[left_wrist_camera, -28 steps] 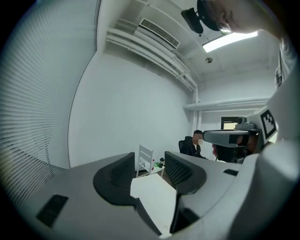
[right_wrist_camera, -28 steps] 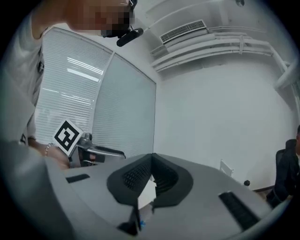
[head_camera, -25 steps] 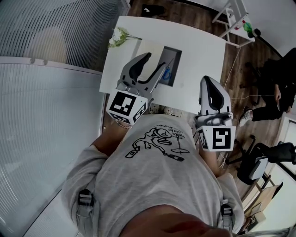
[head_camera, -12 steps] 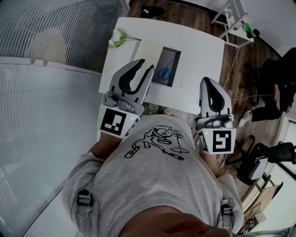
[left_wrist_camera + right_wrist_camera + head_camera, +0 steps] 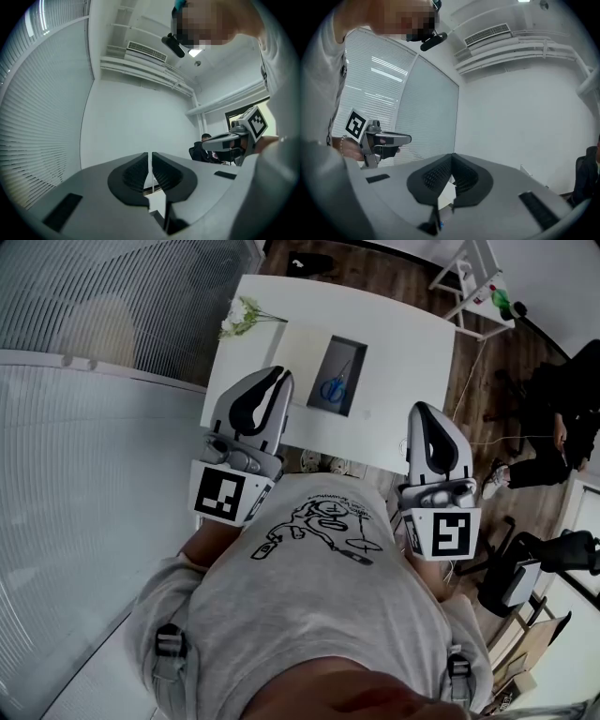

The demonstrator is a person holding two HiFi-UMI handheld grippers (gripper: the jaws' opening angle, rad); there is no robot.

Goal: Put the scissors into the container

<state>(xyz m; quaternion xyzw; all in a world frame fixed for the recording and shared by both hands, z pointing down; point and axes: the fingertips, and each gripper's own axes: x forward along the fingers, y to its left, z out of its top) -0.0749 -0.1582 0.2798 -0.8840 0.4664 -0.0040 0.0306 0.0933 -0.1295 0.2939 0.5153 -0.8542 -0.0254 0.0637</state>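
**Item 1, my left tongs** (image 5: 272, 377): held level in front of my chest, tips over the near left corner of the table (image 5: 403, 338). The jaws have just been closing and now stand with only a hairline slit between the ribbed pads. Nothing is between them, only the white wall beyond.

**Item 2, my right tongs** (image 5: 422, 410): held level, tips by the table's near right corner. The jaws are pressed together at the tip and grip nothing. The two tongs are well apart, one on each side of my body.

**Item 3, scissors** (image 5: 333, 387): blue handles. They lie inside the container (image 5: 350, 354), handles toward the near edge and blades toward the far edge. Neither pair of tongs touches them.

**Item 4, container**: a dark, shallow rectangular tray. It sits on the table near the middle, closer to the near edge, with its long sides running near to far.

**Item 5, flowers** (image 5: 241, 314): a small white and green sprig. It lies at the table's left edge, toward the far left corner, apart from the container.

**Item 6, person** (image 5: 548, 442): dark clothes, seated off the table's right side on the wooden floor.
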